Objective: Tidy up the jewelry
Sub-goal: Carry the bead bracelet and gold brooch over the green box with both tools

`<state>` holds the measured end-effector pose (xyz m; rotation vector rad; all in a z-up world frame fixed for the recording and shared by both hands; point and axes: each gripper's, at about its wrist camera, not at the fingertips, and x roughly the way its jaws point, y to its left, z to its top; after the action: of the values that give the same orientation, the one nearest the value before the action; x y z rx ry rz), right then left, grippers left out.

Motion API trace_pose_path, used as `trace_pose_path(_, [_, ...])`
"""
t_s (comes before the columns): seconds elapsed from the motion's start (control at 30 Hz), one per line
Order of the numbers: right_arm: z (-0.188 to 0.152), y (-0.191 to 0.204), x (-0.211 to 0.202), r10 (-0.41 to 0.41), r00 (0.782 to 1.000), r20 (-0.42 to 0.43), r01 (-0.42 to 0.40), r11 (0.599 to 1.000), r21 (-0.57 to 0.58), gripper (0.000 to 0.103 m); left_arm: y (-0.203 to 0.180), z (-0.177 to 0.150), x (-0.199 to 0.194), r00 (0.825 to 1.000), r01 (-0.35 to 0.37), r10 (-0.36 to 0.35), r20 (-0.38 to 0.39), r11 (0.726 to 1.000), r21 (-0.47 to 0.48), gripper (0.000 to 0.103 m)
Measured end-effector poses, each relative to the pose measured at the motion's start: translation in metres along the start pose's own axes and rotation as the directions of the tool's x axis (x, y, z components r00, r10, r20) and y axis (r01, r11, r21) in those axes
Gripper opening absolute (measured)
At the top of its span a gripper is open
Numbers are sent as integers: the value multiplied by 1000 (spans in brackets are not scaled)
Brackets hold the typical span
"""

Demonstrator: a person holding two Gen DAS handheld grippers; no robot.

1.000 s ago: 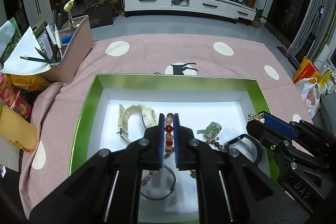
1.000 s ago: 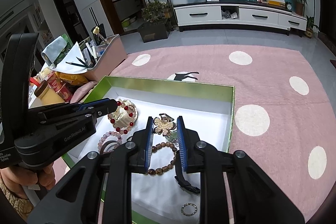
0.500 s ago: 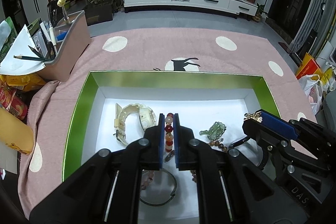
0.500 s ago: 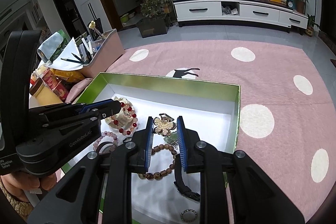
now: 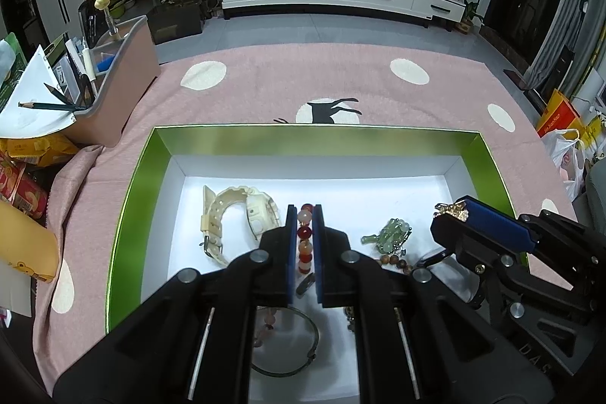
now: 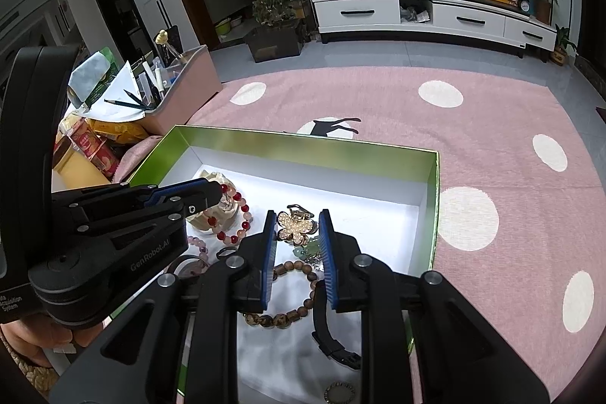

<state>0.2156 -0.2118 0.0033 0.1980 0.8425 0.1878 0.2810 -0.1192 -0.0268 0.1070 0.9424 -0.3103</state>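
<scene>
A green-walled box [image 5: 136, 184] with a white floor holds the jewelry. My left gripper [image 5: 304, 211] is shut on a red and pink bead bracelet [image 5: 304, 241], held above the box floor; it also shows in the right wrist view [image 6: 235, 214]. My right gripper [image 6: 296, 214] is shut on a gold flower hair clip [image 6: 296, 228], seen at its tip in the left wrist view [image 5: 450, 209]. On the floor lie a cream watch [image 5: 242, 211], a green jade charm [image 5: 390, 233], a brown wooden bead bracelet [image 6: 288, 294], a dark bangle [image 5: 291, 343] and a black watch strap [image 6: 329, 339].
The box [image 6: 437, 199] sits on a pink cloth with white dots [image 5: 341, 82]. A pink organizer bin with pens and pencils [image 5: 113, 74] stands at the far left, with snack packets [image 5: 22, 173] beside it. A small round metal piece [image 6: 339, 392] lies near the box's front.
Both grippers have risen and drawn back slightly over the box, each still holding its piece. The items on the box floor have not moved.
</scene>
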Motion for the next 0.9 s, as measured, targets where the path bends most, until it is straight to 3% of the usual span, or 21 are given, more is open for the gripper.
trace_pose_path(0.9, [-2,-1,6,-3,1000,-12,3,1000,-4,22,0,1,7,1000,-8,9,-14,1000,10,7])
